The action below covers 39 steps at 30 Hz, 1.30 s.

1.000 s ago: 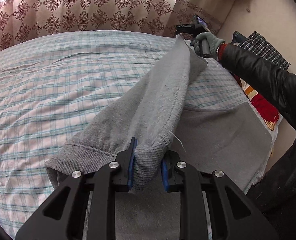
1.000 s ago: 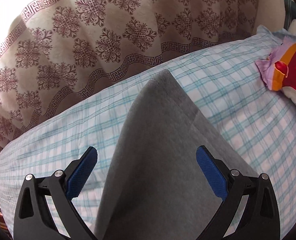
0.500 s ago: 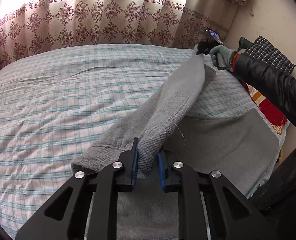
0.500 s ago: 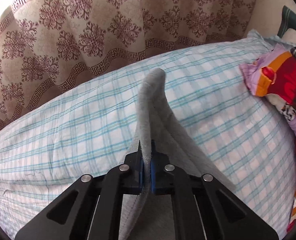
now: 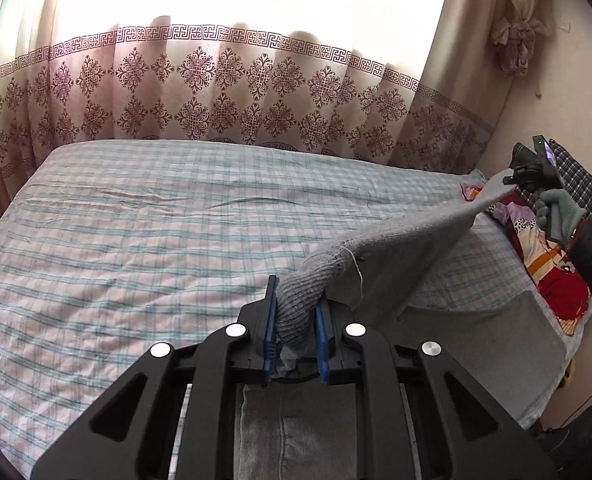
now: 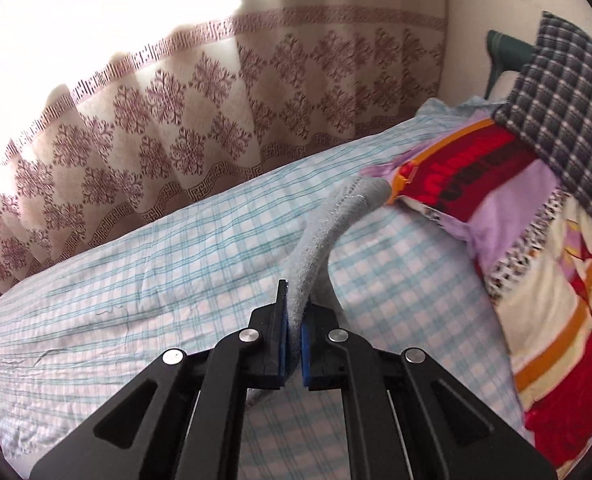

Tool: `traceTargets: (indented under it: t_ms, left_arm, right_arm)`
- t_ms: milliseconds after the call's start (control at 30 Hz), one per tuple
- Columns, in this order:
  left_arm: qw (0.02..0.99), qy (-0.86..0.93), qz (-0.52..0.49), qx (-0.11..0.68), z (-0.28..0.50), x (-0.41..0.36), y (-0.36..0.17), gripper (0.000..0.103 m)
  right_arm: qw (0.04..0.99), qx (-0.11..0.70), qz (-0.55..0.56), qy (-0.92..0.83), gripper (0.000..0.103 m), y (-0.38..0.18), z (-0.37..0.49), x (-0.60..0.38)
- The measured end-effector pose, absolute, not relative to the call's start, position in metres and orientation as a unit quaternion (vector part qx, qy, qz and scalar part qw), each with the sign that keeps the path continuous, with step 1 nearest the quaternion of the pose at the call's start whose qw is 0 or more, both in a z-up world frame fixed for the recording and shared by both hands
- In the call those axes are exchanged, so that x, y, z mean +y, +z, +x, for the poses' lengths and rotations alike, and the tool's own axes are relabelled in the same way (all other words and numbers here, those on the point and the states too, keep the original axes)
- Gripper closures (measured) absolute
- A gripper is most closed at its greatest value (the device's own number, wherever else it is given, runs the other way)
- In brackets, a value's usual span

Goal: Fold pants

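Left wrist view: left gripper (image 5: 295,330) clamped tight on ribbed cuff of grey pants (image 5: 408,256), now lifted clear of checked bed sheet (image 5: 136,240) where a second ago leg lay slumped ahead of jaws. Right gripper (image 6: 293,330), wide open a second ago, now pinched shut on far corner of cloth, so leg stretched taut between both, rest of pants below and right of left gripper, ready for fold-over. Bright pillow (image 6: 496,220) and dark checked cushion (image 6: 568,120) right of right gripper, crowding that side; curtain (image 5: 224,92) beyond.
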<state>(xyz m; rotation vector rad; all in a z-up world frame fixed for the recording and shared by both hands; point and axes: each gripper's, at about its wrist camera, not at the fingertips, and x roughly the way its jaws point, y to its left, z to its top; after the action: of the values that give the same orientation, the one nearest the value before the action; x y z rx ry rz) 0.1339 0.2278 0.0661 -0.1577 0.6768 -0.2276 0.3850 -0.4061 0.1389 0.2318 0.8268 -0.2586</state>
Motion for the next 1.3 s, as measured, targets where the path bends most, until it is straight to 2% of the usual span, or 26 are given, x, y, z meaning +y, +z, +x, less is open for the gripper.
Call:
traceTargets:
  t_ms: [367, 733, 1200, 1300]
  left_arm:
    - [0.933, -0.155, -0.043, 0.323, 0.07, 0.214, 0.063, 0.087]
    - [0.925, -0.163, -0.007, 0.344, 0.028, 0.213, 0.026, 0.087]
    - [0.91, -0.131, 0.053, 0.39, 0.011, 0.198, -0.024, 0.087]
    - [0.904, -0.122, 0.069, 0.405, 0.012, 0.196, -0.029, 0.082]
  right_arm:
    - [0.895, 0.379, 0.17, -0.16, 0.099, 0.139, 0.202, -0.461]
    - [0.872, 0.406, 0.2, -0.189, 0.099, 0.067, 0.05, -0.473]
    - [0.852, 0.451, 0.166, -0.209, 0.099, 0.003, 0.012, -0.466]
    - [0.845, 0.463, 0.158, -0.215, 0.098, -0.01, 0.011, -0.464]
